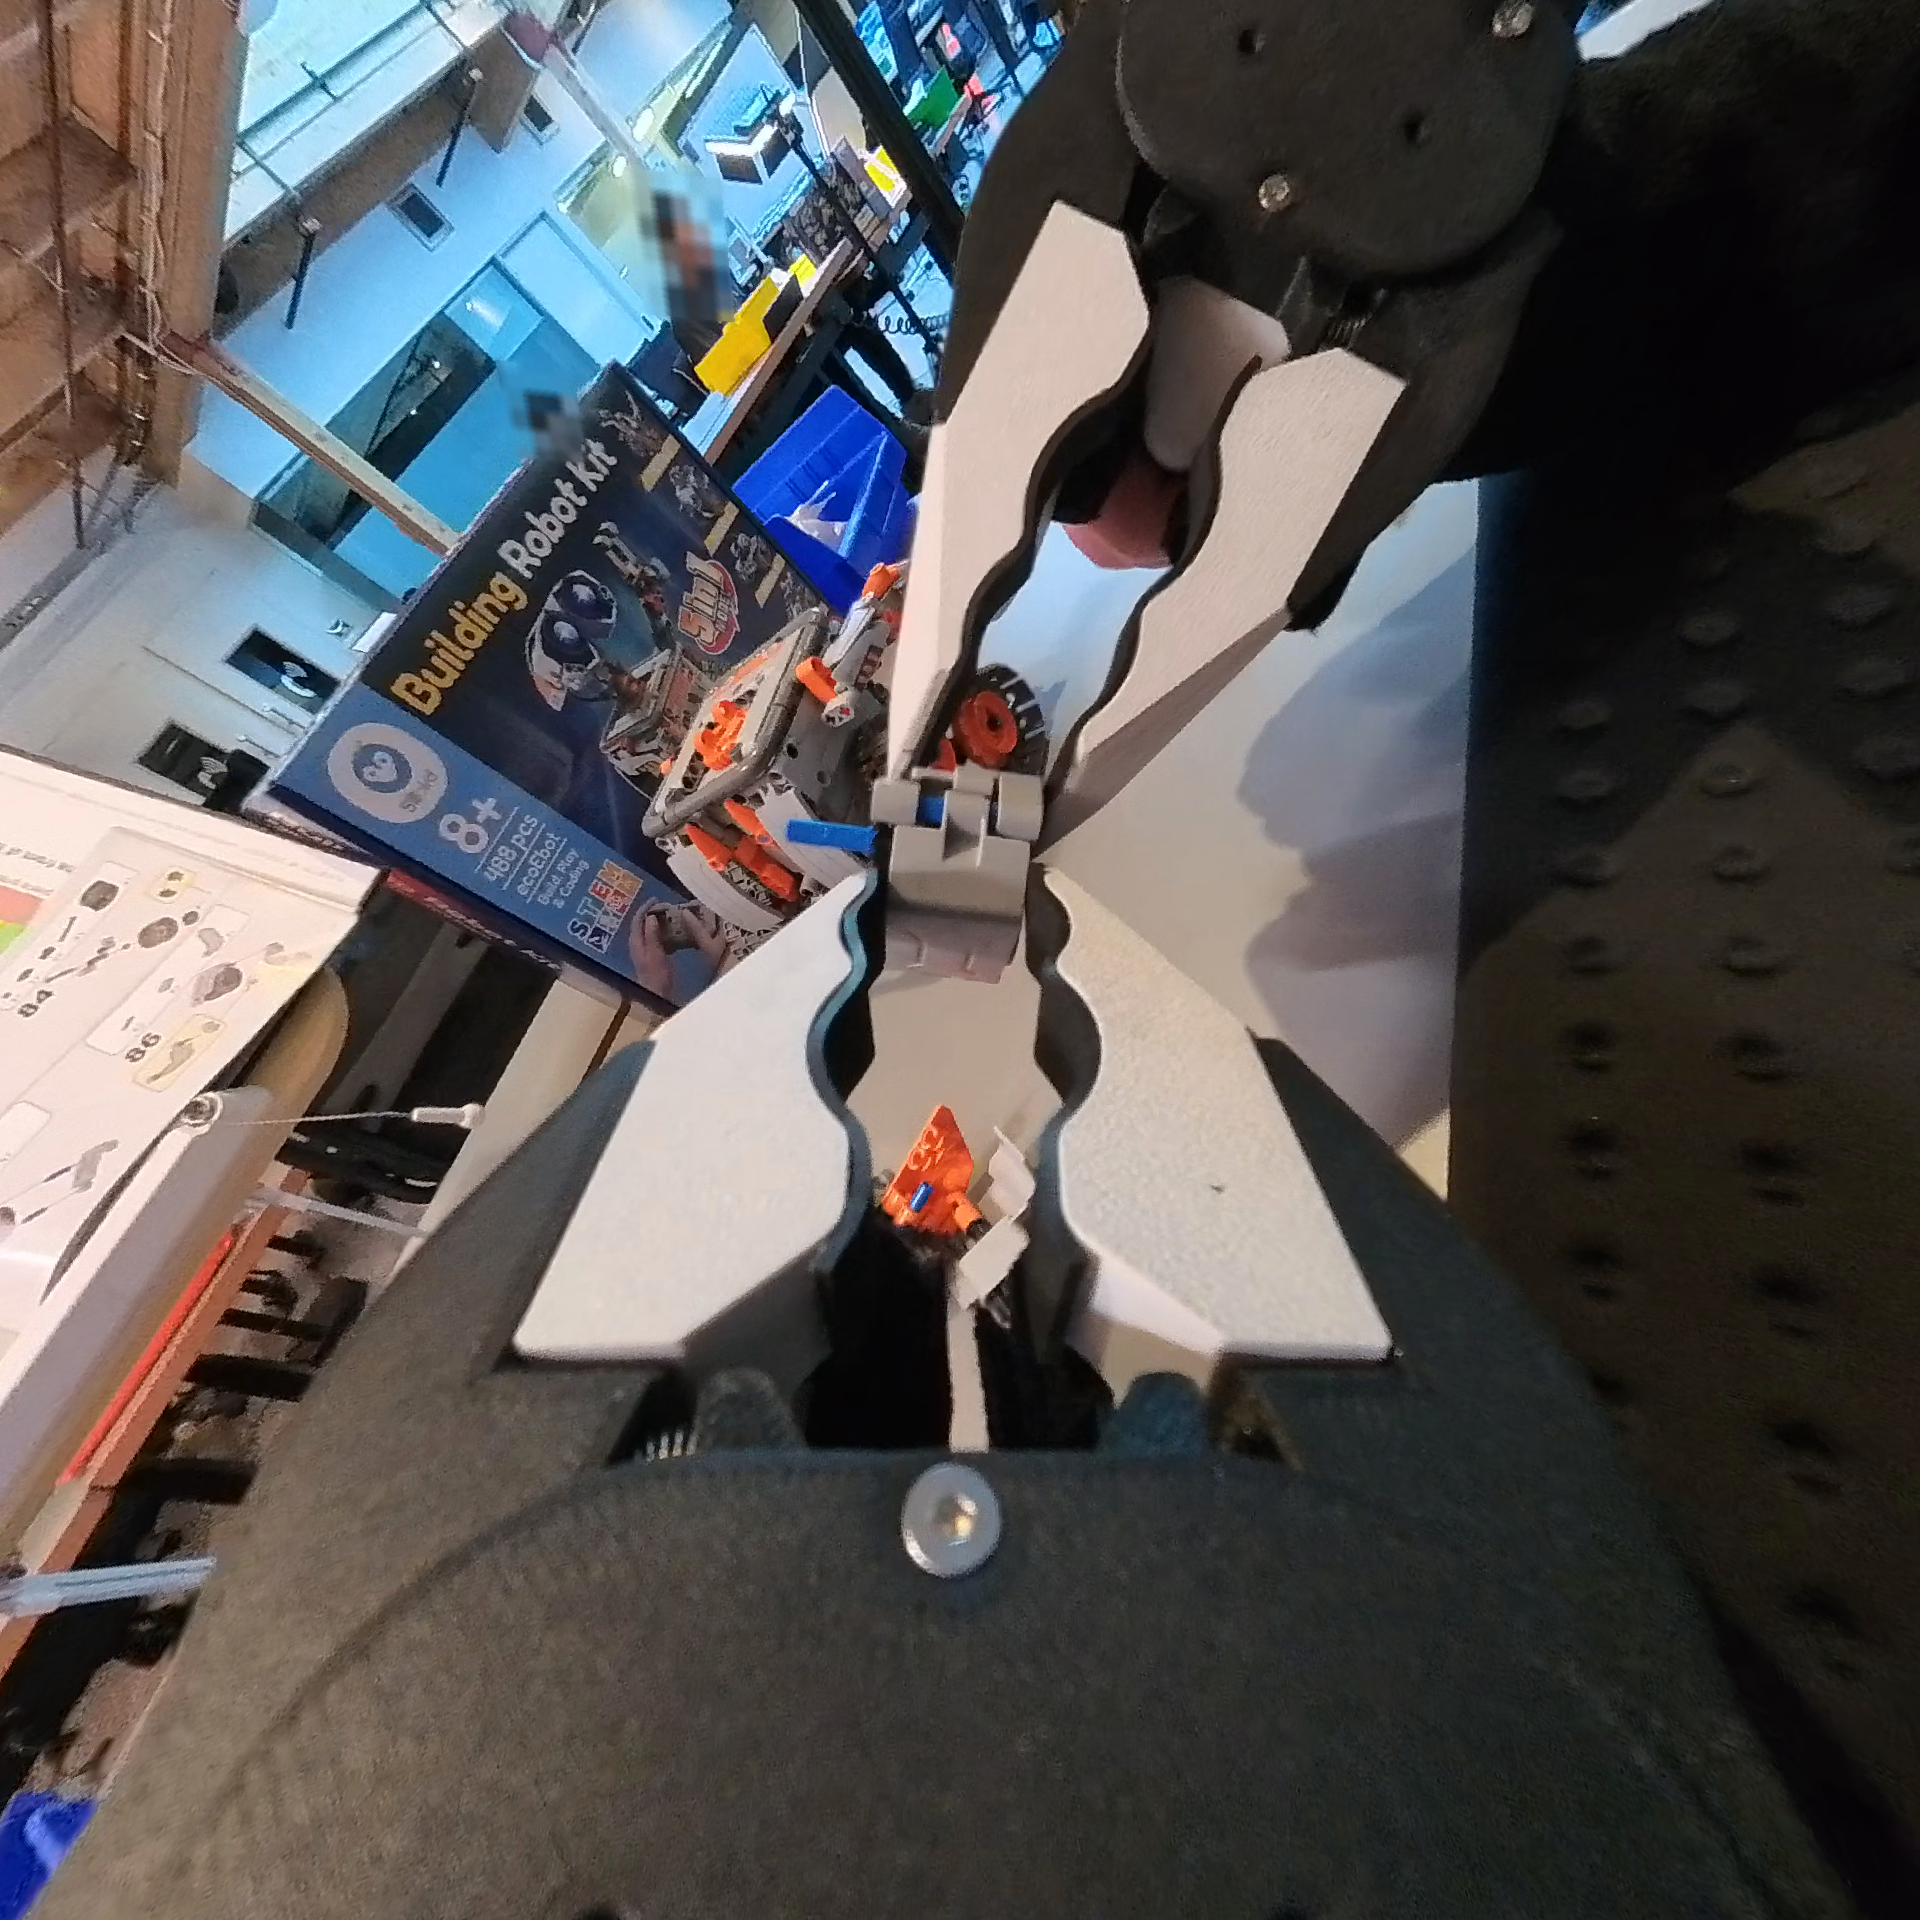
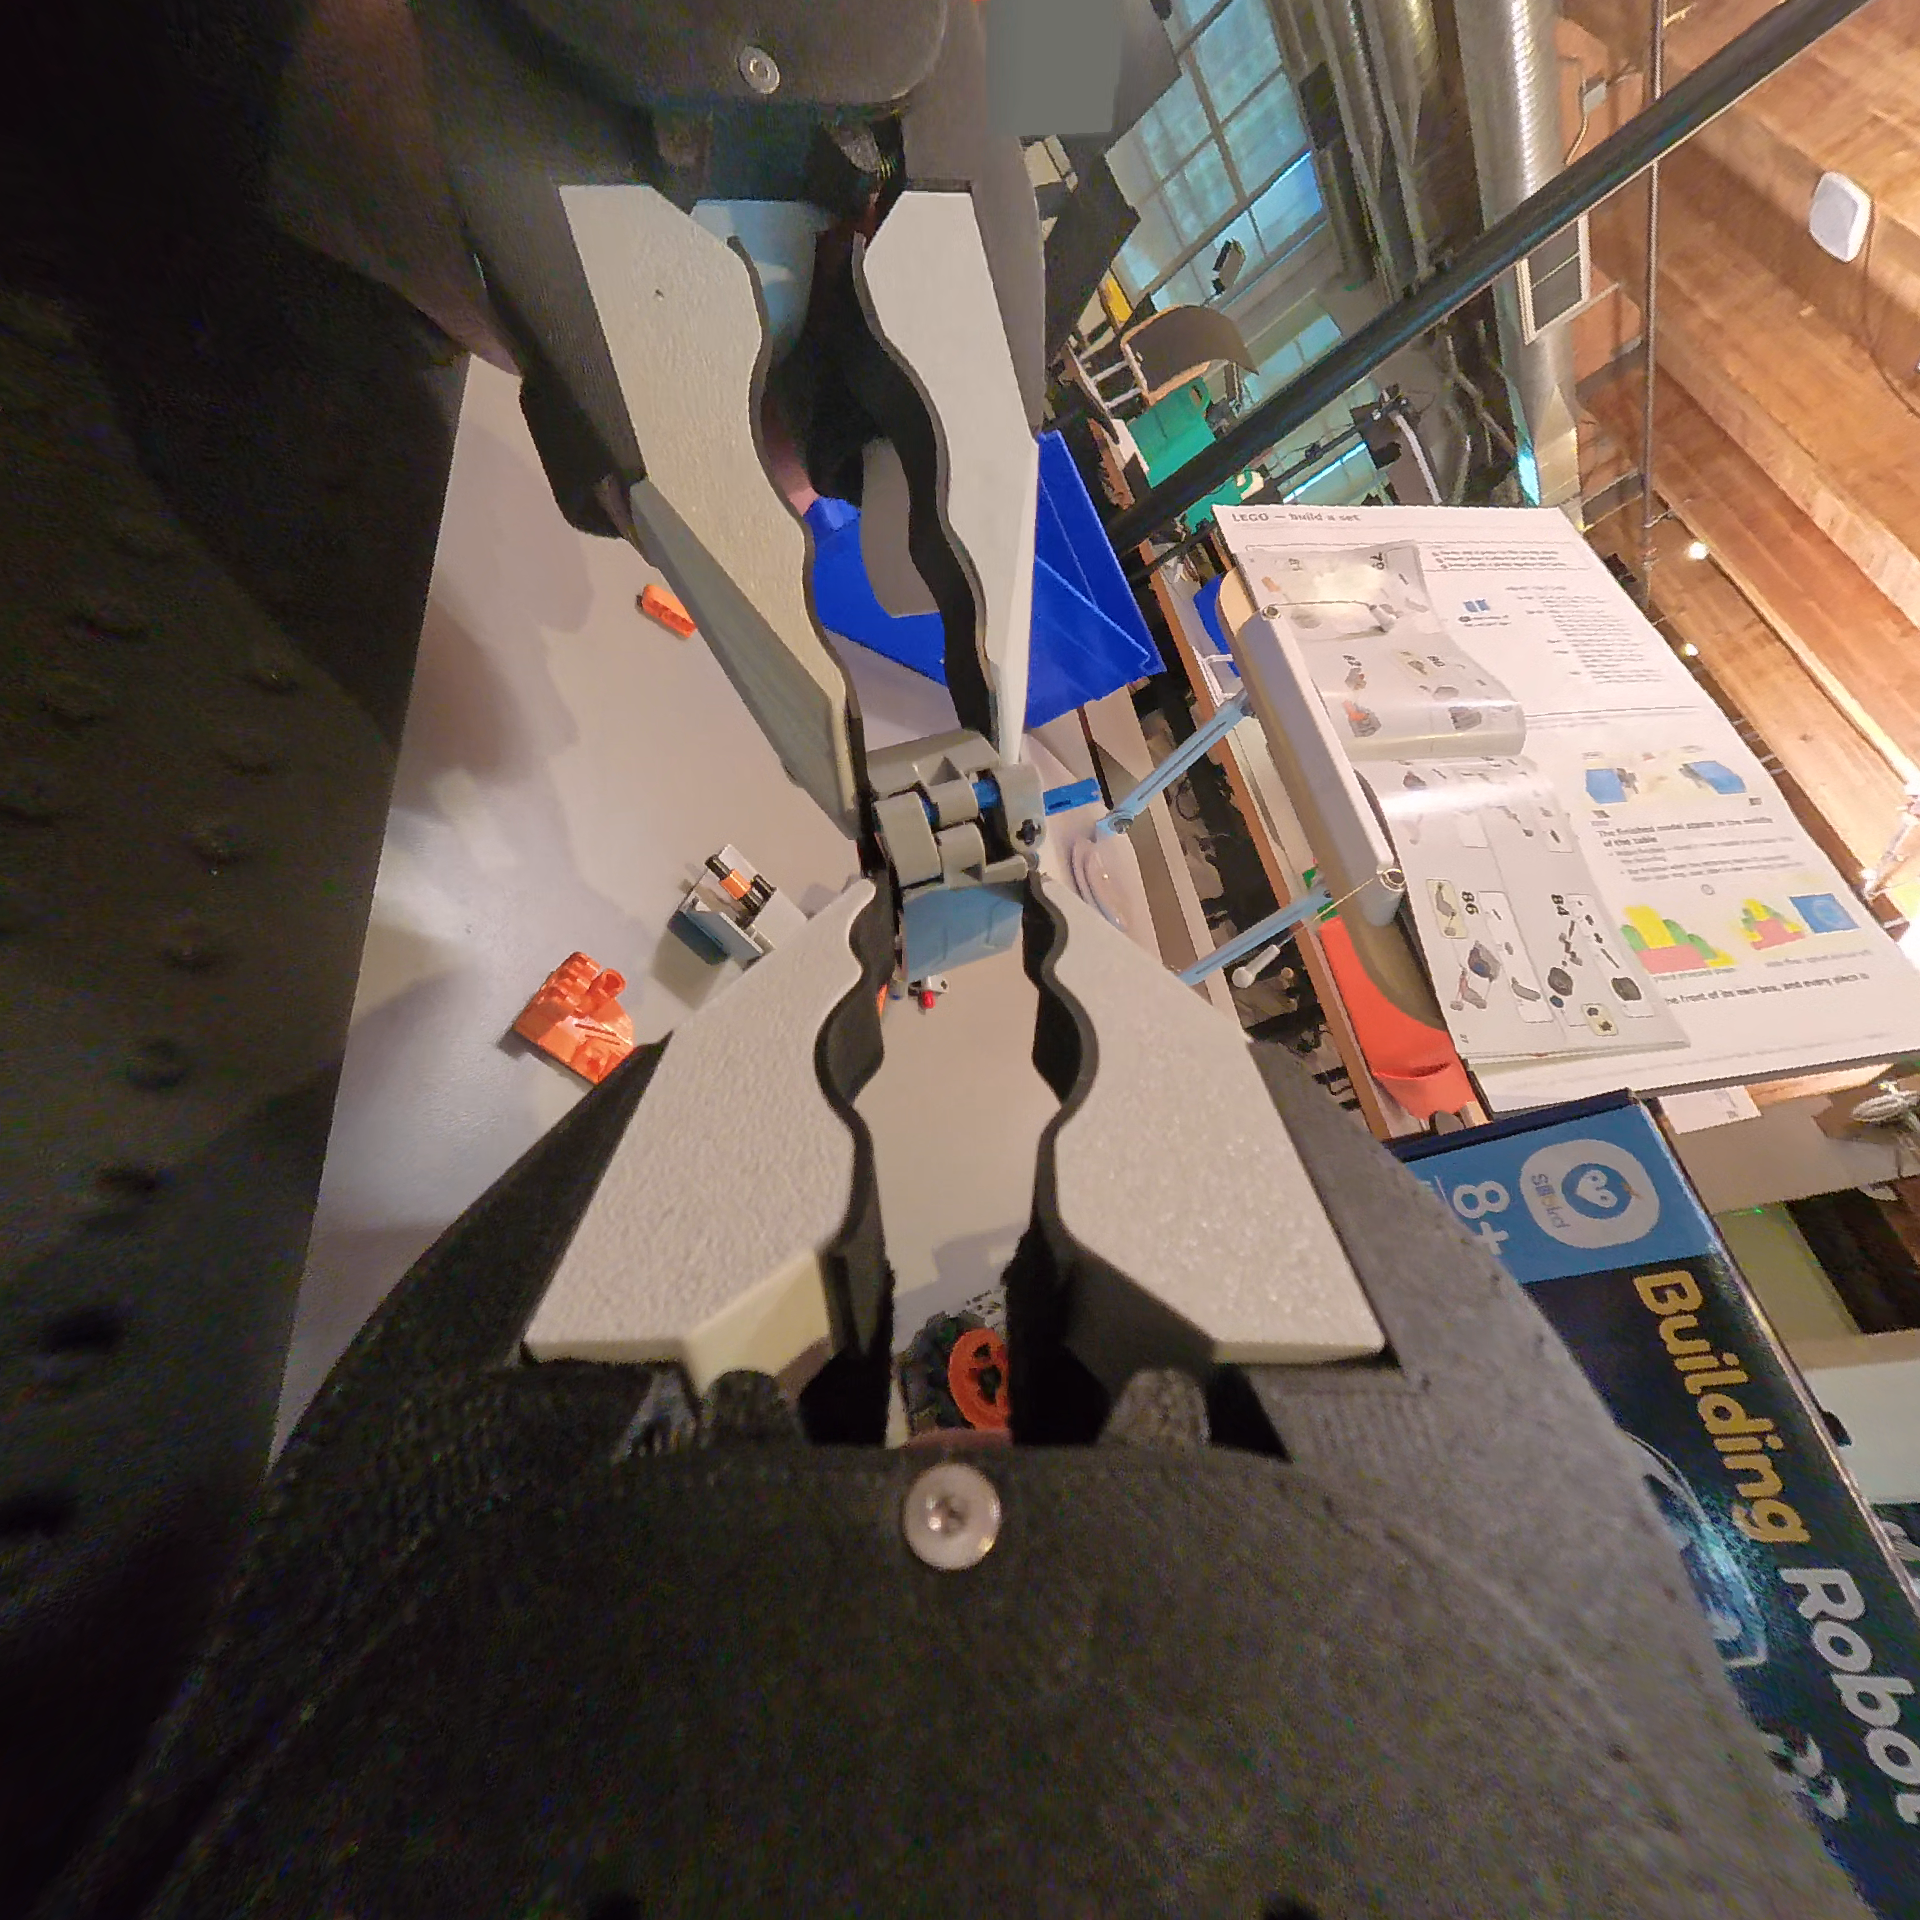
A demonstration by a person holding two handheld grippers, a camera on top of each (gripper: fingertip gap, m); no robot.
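A small grey brick assembly point(image 1: 951, 930) with a blue axle point(image 1: 826, 831) sticking out of its side is held in the air between both grippers. My left gripper point(image 1: 954, 894) is shut on its lower end. My right gripper point(image 1: 977, 764) comes from above, tip to tip, and is shut on its hinged top. In the right wrist view, my right gripper point(image 2: 956, 899) pinches the near end of the assembly point(image 2: 940, 831). The left gripper point(image 2: 935, 779) pinches the far end beside the blue axle point(image 2: 1070, 795).
A white table point(image 1: 1299, 831) lies below. On it are a partly built orange-and-grey model point(image 1: 758, 748), a dark blue kit box point(image 1: 520, 727), a blue bin point(image 2: 1070, 623), loose orange pieces point(image 2: 577, 1023) and a small grey piece point(image 2: 727, 904). An open instruction booklet point(image 2: 1507, 779) stands on a holder.
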